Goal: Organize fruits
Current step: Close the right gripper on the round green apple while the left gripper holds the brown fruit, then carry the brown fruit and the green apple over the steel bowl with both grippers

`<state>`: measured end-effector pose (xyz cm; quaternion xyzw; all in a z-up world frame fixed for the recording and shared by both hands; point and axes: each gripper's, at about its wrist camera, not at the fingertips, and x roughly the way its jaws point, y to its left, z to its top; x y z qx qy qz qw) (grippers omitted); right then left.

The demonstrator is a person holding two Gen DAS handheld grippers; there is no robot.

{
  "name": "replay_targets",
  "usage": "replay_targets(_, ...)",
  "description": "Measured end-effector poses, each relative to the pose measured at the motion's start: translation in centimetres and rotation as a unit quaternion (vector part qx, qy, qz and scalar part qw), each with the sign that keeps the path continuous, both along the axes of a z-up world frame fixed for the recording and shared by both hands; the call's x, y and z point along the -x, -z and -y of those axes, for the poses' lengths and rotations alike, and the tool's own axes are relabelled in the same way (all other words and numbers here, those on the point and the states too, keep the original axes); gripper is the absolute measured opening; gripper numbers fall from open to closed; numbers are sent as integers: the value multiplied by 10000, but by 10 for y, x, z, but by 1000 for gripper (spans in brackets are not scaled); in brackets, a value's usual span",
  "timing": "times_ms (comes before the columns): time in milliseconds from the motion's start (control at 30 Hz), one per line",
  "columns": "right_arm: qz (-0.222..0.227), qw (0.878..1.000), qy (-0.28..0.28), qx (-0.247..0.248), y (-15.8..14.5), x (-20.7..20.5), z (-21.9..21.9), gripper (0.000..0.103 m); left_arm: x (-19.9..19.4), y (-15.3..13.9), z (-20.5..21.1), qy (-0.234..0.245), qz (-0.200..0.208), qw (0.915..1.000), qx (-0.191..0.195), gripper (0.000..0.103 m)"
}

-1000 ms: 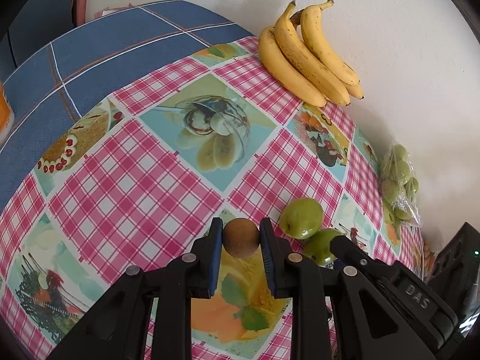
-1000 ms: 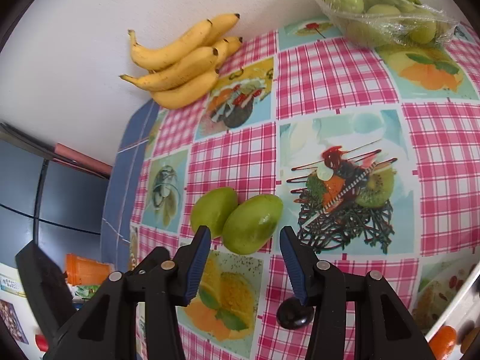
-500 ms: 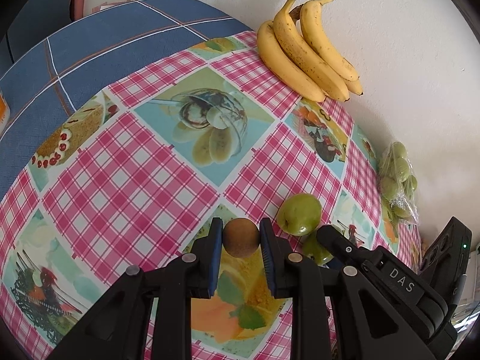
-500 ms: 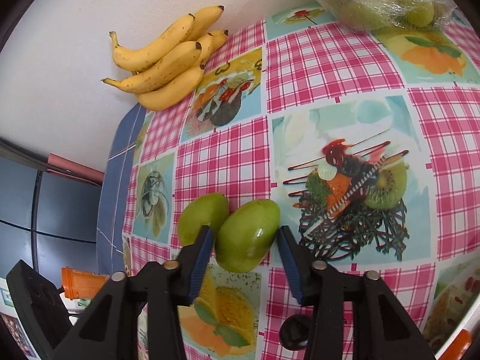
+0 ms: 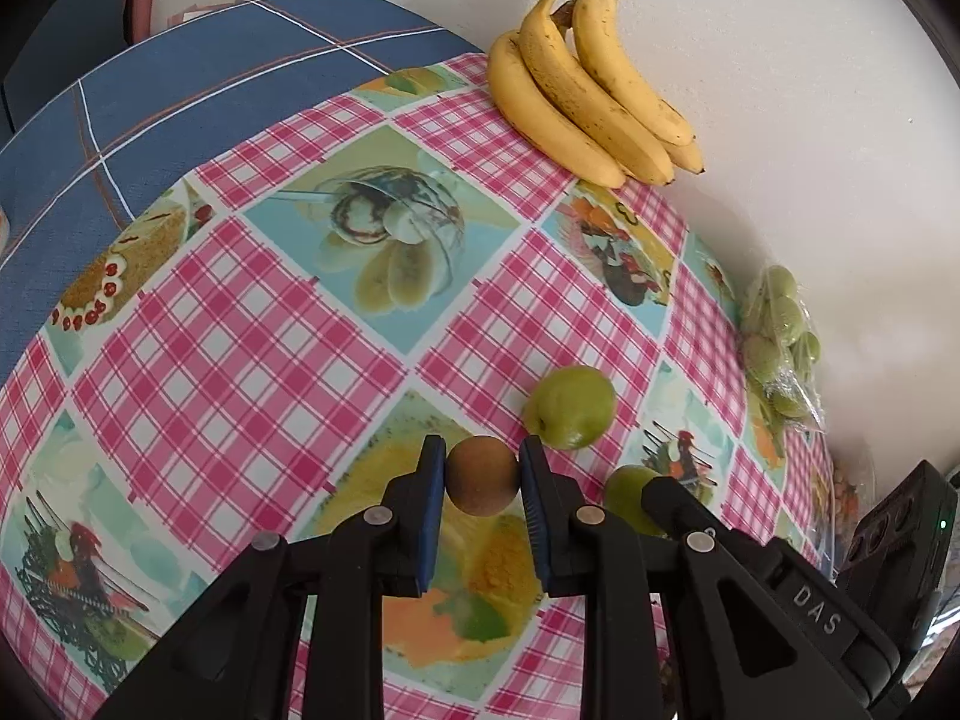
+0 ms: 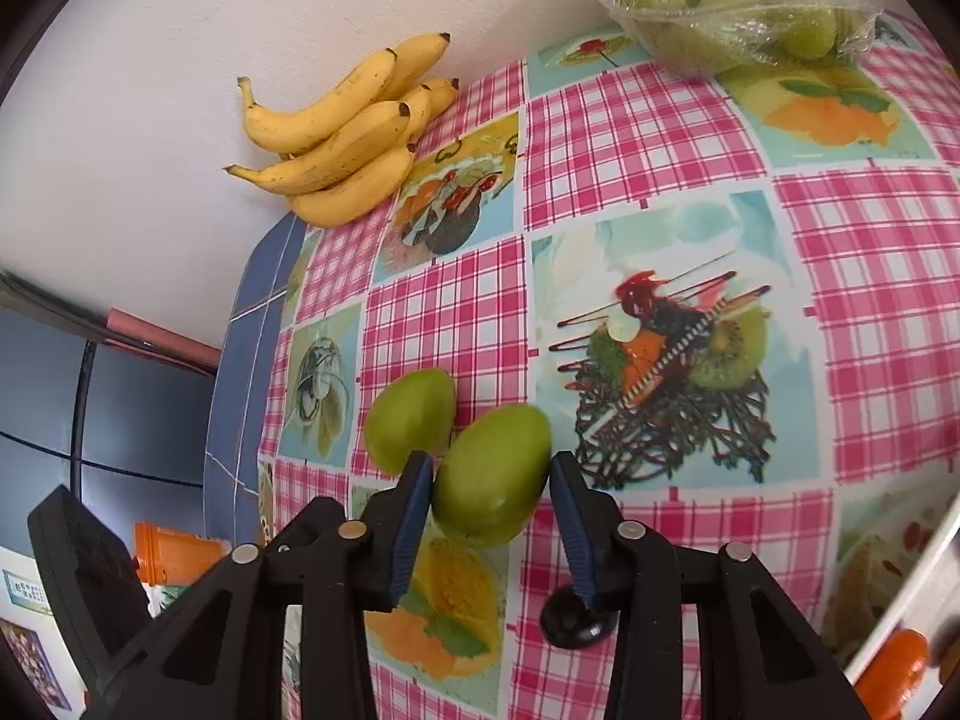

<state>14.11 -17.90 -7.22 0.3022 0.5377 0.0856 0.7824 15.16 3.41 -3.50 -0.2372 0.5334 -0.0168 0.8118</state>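
Table (image 5: 240,360): covered in my pink-checked oilcloth with printed food pictures; a blue checked cloth (image 5: 180,108) shows at its far edge, and a white wall runs along the back.
Bananas (image 5: 588,96): a yellow bunch with brown specks, lying at the back of the table against the wall, well apart from both my grippers.
Bag of green fruits (image 6: 738,0): a clear plastic wrap full of small green fruits, at the wall side of the table, far from the bananas.
Right gripper (image 6: 489,483): my jaws are closing around the nearer green fruit (image 6: 492,474); the left pad looks to be at its skin, while a thin gap shows at the right pad. The fruit sits on the cloth.
Second green fruit (image 6: 411,420): just beside the one between my right jaws, on its left and a little further back, apparently touching it.
Left gripper (image 5: 483,480): narrow, both blue pads pressed on a small brown round fruit (image 5: 483,477), which I hold at the fingertips over a printed orange-and-green square.
Neighbours in the left wrist view: the second green fruit lies just beyond and to the right of my left fingers.
Orange container (image 6: 174,558): partly seen off the table's left edge; I cannot tell what it is.
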Motion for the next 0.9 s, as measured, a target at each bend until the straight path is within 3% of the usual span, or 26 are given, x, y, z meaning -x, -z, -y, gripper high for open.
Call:
replay_targets(333, -49, 10000, -59, 47, -5, 13, 5, 40, 5, -6, 6, 122, 35, 9999, 73, 26)
replay_targets(900, 294, 9995, 100, -61, -35, 38, 25, 39, 18, -23, 22, 344, 186, 9991, 151, 26)
